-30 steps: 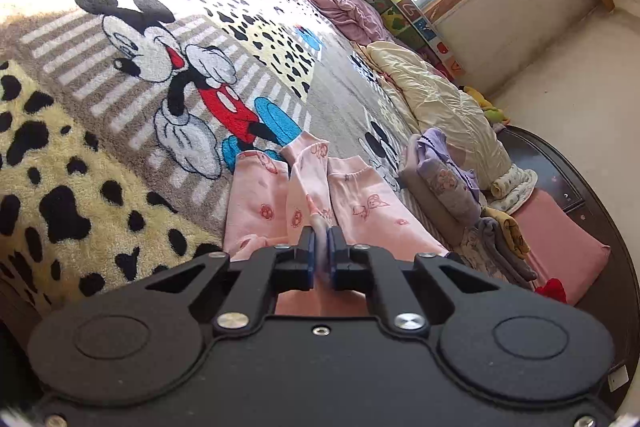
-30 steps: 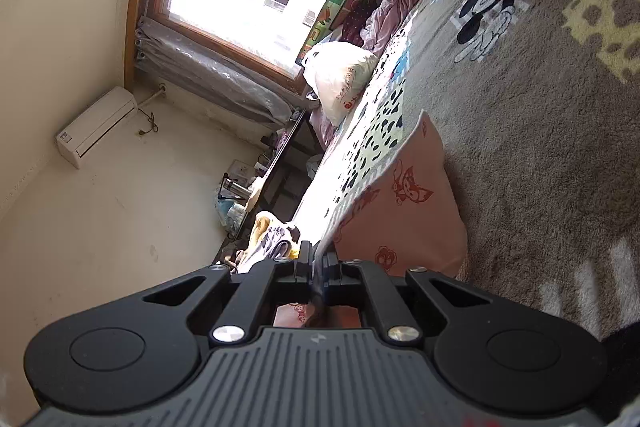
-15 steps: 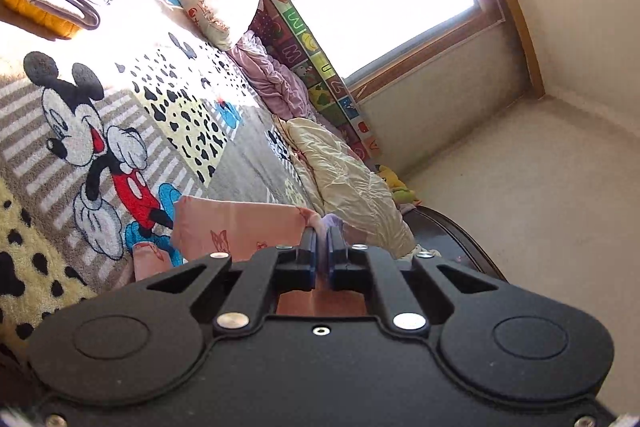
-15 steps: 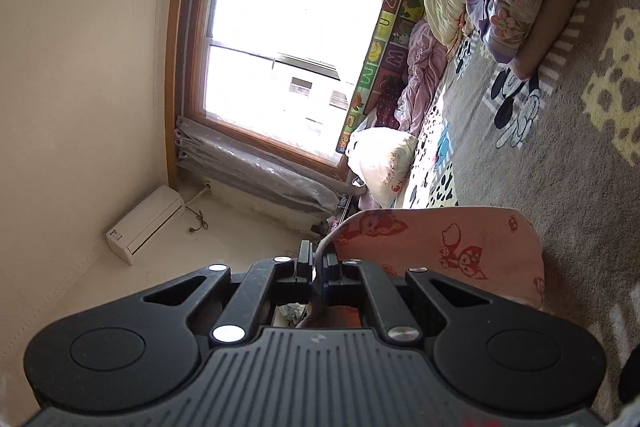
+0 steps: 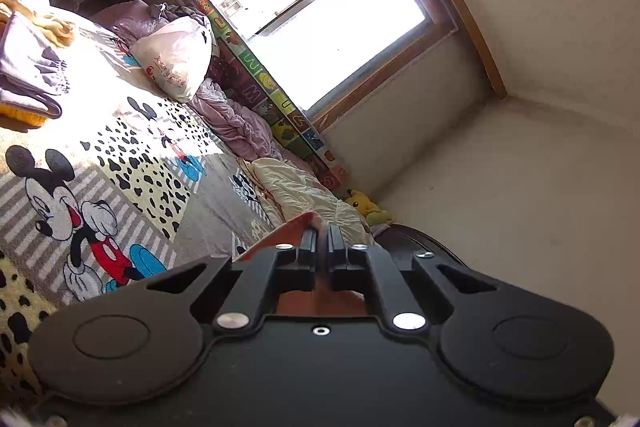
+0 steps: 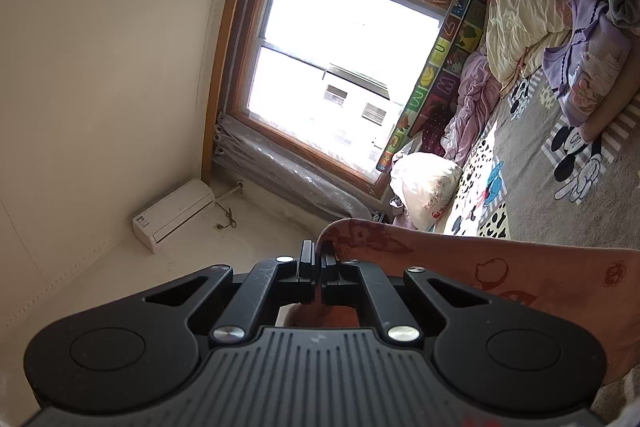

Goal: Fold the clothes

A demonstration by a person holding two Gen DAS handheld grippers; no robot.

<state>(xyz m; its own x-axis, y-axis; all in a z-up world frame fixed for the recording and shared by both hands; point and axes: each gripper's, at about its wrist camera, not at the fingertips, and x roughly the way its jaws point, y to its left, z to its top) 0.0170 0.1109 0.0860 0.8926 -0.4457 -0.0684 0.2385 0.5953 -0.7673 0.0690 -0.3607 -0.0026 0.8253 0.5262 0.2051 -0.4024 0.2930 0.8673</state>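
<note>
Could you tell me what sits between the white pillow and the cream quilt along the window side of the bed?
A crumpled mauve sheet lies between the white pillow and the cream quilt, against the alphabet mat. Both wrist views show it.

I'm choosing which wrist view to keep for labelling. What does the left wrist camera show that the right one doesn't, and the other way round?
Only the left wrist view shows the large Mickey Mouse print on the blanket and the folded lilac clothes. Only the right wrist view shows the wall air conditioner and the pink garment spread wide, its prints legible. Both show the window, the white pillow and jaws shut on pink fabric: left gripper, right gripper.
</note>
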